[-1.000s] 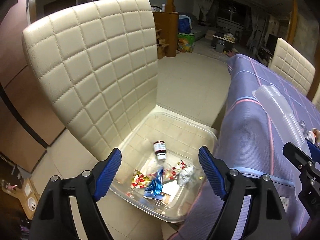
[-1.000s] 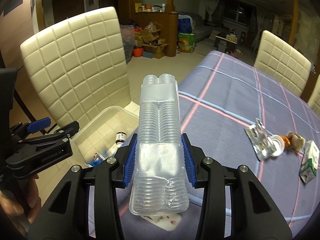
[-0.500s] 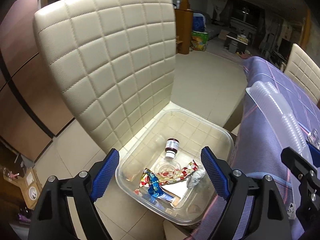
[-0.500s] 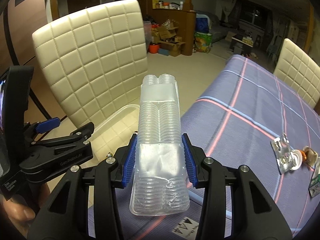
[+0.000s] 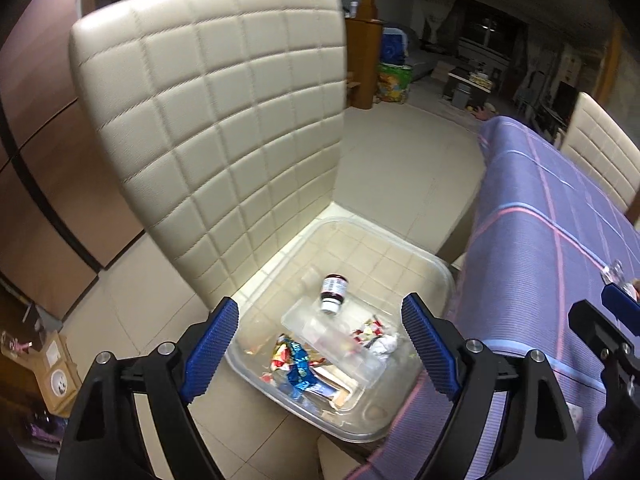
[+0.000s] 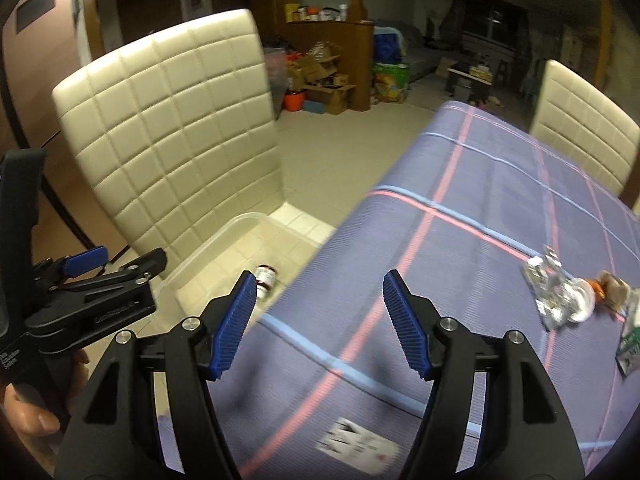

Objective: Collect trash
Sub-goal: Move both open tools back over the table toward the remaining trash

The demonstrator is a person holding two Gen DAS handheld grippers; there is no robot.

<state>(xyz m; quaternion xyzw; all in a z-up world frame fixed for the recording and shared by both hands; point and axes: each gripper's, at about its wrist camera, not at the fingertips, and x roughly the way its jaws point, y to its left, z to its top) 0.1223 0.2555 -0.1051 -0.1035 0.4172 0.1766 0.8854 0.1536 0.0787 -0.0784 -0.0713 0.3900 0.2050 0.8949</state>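
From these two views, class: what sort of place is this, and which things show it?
Probably a home dining area opening onto a living room: cream quilted chairs around a table under a checked purple cloth, with cardboard boxes and household clutter beyond.

A bin [image 5: 434, 276] sits on the chair [image 5: 224, 128] seat just left of the table [image 6: 500, 208]. In it lie a small bottle [image 5: 333, 291], wrappers [image 5: 294, 364] and a plastic tray [image 5: 332, 336]. More litter [image 6: 560, 300] lies on the table's right side, before a second chair [image 6: 580, 120].
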